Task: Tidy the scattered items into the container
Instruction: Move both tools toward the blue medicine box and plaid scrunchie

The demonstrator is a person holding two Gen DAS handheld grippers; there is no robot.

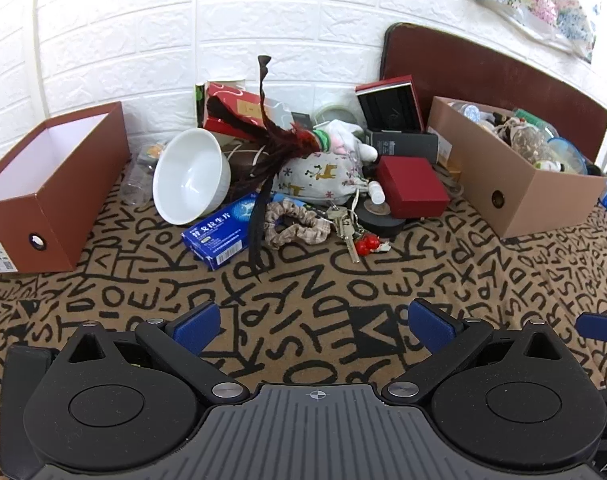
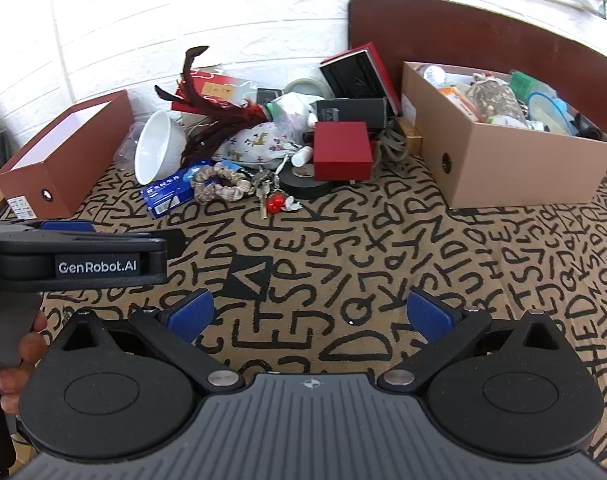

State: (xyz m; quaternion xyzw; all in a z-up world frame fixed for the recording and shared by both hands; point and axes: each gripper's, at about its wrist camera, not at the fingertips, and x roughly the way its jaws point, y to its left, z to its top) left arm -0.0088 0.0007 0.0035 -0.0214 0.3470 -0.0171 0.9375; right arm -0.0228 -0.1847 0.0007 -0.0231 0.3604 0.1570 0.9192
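Observation:
A heap of loose items lies against the wall: a white bowl on its side, a blue medicine box, a scrunchie, keys with a red charm, a red box, a printed cloth pouch and dark red feathers. An empty brown box stands left. A tan box holding several items stands right. My left gripper is open and empty, short of the heap. My right gripper is open and empty, farther back; the bowl and keys lie ahead of it.
The letter-patterned cloth covers the table. A dark red board leans on the white brick wall behind the tan box. The left gripper's body shows at the left of the right wrist view. A black tape roll lies by the keys.

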